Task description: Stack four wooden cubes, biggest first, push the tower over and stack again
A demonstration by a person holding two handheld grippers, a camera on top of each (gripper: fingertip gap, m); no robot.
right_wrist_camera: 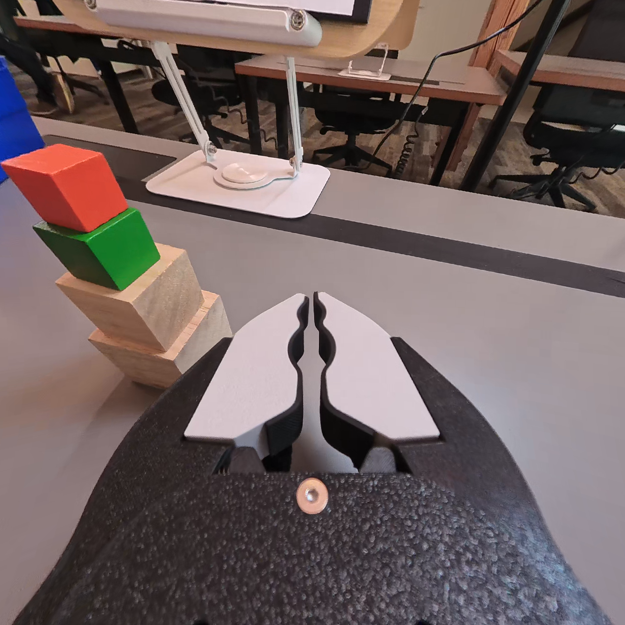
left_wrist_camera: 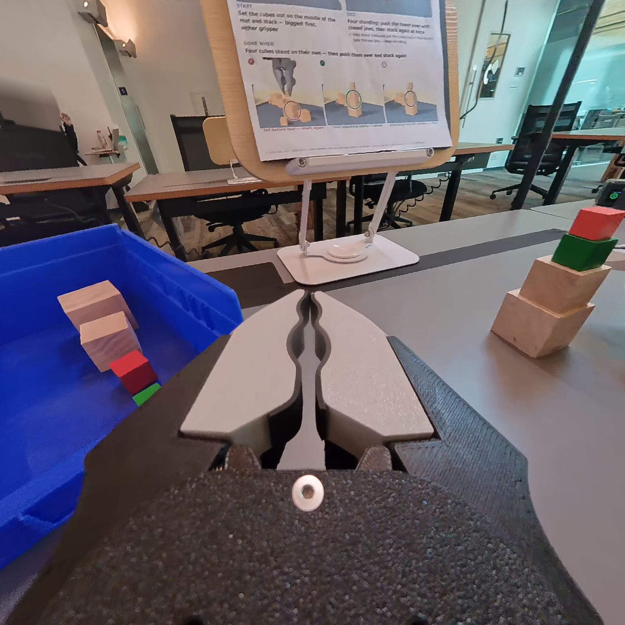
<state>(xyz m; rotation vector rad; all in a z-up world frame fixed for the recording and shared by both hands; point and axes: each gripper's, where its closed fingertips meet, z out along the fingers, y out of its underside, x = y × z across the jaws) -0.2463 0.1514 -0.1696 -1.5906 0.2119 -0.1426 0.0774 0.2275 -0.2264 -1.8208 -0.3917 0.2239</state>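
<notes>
Standing: a tower of four cubes (right_wrist_camera: 111, 270) on the grey bench (right_wrist_camera: 439, 338), well right of the left claw and just left of the right claw.
Tower make-up: large pale wood cube (right_wrist_camera: 159, 358) at the bottom, smaller wood cube (right_wrist_camera: 135, 301) on it, green cube (right_wrist_camera: 101, 250) next, red cube (right_wrist_camera: 67, 186) on top; each one is turned a little against the one below, corners overhanging.
Left claw (left_wrist_camera: 308, 297): fingertips pressed together on nothing, low above the bench, pointing at the white base (left_wrist_camera: 348, 260) of a stand.
Right claw (right_wrist_camera: 311, 299): only a thin slit between the tips, nothing in it, its black body close beside the bottom cube; whether they touch cannot be told.
Bin: blue bin (left_wrist_camera: 169, 280) just left of the left claw, with two wood blocks (left_wrist_camera: 101, 321), a red one (left_wrist_camera: 133, 370) and a green one (left_wrist_camera: 146, 393) inside.
Edges: a dark strip (right_wrist_camera: 473, 250) crosses the bench ahead; the far edge lies behind the stand base.
Open room: bare grey bench ahead and right of the right claw, and between the left claw and the tower.
</notes>
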